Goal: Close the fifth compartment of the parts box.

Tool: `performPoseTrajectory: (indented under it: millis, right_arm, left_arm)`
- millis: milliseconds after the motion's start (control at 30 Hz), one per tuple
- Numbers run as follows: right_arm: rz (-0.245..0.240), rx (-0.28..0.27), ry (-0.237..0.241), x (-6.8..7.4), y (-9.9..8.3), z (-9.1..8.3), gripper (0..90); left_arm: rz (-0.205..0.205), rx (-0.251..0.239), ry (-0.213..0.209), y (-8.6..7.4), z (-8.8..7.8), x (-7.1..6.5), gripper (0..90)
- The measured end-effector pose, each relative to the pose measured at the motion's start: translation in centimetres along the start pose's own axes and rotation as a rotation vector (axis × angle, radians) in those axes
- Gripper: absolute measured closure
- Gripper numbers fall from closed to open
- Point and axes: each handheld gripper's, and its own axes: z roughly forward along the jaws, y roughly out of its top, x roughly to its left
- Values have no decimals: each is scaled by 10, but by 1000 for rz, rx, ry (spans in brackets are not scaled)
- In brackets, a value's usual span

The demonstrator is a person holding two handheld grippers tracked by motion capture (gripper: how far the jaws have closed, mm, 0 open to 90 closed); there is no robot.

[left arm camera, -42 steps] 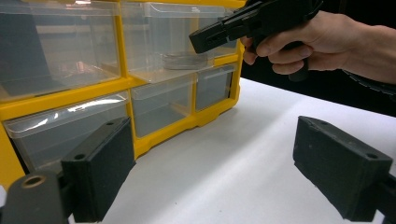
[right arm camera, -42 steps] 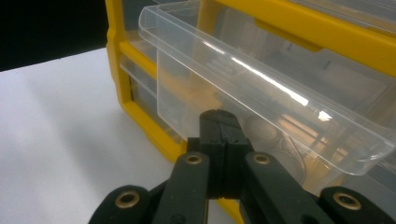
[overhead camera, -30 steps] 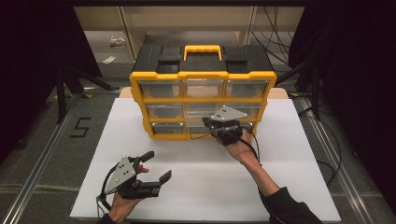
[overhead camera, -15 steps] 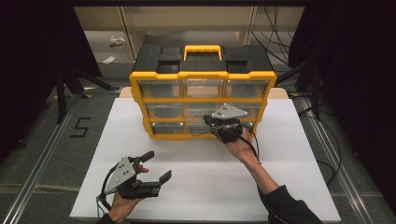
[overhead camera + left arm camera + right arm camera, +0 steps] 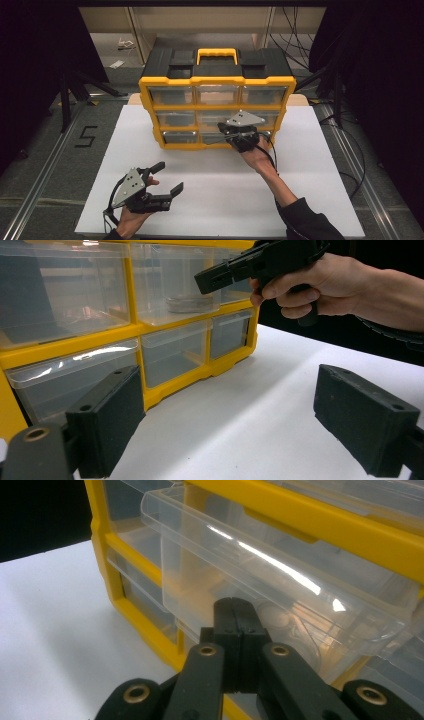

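the right hand-held gripper (image 5: 220,138) sits just right of the middle of the high view, its jaws pressed fully together with nothing between them, the tips pointing left along the front of the yellow drawer cabinet (image 5: 216,82). in the right gripper view those closed tips (image 5: 235,611) lie right against the front lip of a clear plastic drawer (image 5: 270,575) that stands pulled partway out of its slot, its front wall tilted toward the camera and running from the upper left of the frame down to the lower right. so the drawer lies straight ahead of and slightly above the tips, with its long edge crossing the gripper's line of travel; whether the tips actually touch the plastic cannot be told for certain. some round, coiled thing shows dimly through the drawer wall. judging by this, the coming move is a straight push or pull on that lip, square to the cabinet face. the right hand (image 5: 257,157) is by far the nearer one. the left hand-held gripper (image 5: 167,177) rests low at the lower left of the high view, on the white tabletop (image 5: 300,200), well apart from the cabinet, its jaws standing wide apart and empty; its own view looks past both open jaws at the cabinet's lower drawers (image 5: 180,352) and the other hand (image 5: 320,285) beyond.
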Motion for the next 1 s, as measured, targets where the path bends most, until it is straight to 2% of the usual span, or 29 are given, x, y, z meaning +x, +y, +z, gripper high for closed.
performPoseTrajectory:
  millis: [1000]
  right_arm:
    - [17,-11,-28,-5,1,6,900]
  left_arm:
    - [-1,-3,-2,0,0,0,125]
